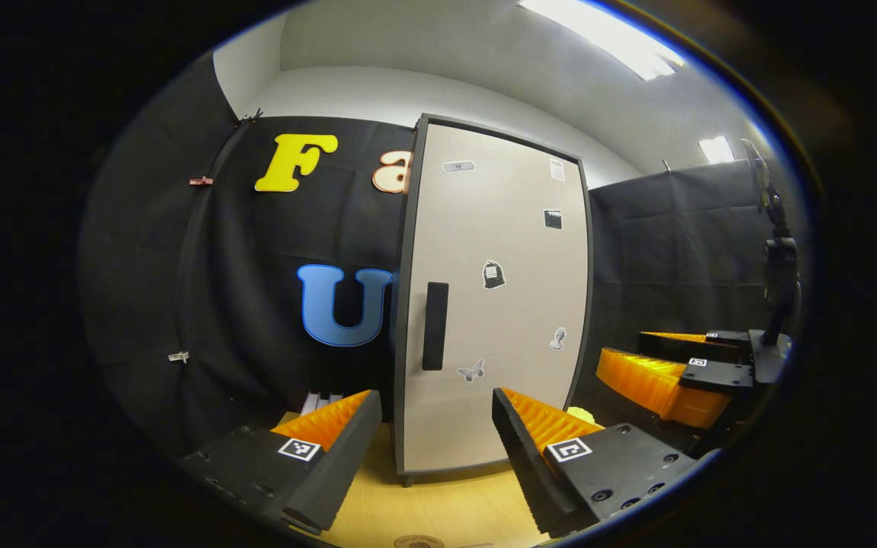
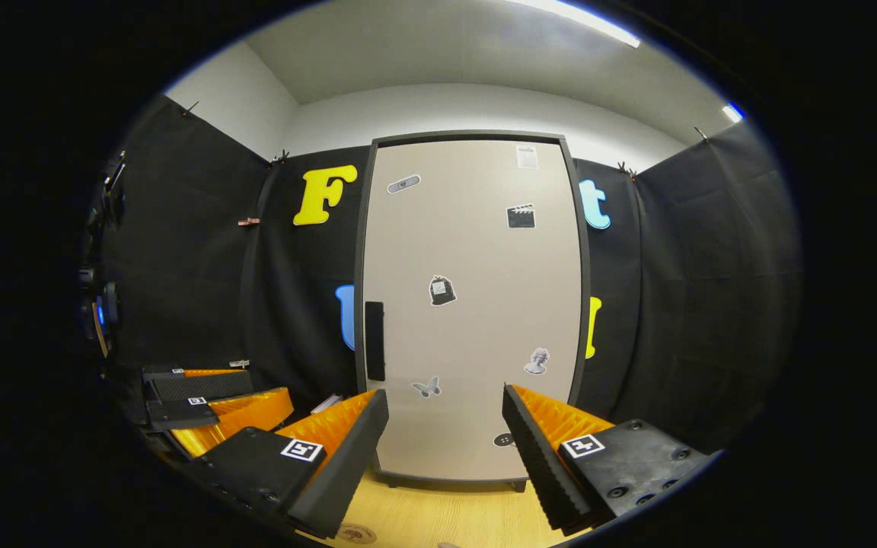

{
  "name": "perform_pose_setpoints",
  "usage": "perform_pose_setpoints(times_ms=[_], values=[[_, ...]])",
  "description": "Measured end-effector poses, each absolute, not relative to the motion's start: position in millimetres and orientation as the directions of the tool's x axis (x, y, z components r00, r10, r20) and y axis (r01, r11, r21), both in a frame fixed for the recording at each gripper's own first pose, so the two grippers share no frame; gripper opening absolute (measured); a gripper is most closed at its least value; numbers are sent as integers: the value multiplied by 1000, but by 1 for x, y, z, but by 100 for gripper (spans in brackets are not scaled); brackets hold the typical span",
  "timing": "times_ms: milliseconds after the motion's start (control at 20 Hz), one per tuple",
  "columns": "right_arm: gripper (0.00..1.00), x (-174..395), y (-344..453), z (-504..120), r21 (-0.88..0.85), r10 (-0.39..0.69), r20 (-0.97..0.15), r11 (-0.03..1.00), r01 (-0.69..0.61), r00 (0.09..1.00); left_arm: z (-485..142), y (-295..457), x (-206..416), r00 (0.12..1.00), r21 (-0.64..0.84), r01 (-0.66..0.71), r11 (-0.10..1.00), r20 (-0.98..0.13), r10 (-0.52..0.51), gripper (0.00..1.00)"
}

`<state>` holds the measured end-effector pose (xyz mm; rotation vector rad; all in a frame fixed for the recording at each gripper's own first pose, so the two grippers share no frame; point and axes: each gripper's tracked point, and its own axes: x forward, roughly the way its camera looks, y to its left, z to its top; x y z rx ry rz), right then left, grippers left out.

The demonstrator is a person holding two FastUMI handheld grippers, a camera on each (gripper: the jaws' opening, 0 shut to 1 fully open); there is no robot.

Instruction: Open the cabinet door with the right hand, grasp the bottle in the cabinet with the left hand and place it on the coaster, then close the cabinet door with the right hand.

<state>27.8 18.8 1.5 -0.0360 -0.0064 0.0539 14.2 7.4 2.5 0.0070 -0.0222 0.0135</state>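
Observation:
A tall cabinet stands on the wooden table, its pale door closed, with a dark vertical handle near the door's left edge. My left gripper is open, facing the door with nothing between its fingers. My right gripper is also open and empty, a short way in front of the door. In the left gripper view the right gripper shows off to the right. In the right gripper view the left gripper shows at the lower left. A round coaster lies on the table just below the fingers.
Black cloth walls close in the booth behind and on both sides. A camera stand rises at the right. A yellow-green object peeks out by the cabinet's lower right corner. Small white items lie left of the cabinet's base.

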Motion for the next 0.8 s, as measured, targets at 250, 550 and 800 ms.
perform_pose_setpoints(times_ms=[250,550,800], values=[[98,51,58,2,-21,122,19,992,-122,992,-1,32,4,998,12,-59,998,11,59,93],[98,103,101,-9,-22,161,24,987,-161,987,-7,64,-10,996,3,-94,996,-7,94,93],[98,152,130,-31,-60,152,-7,987,-152,988,-11,91,-12,993,6,-115,993,-11,115,92]])
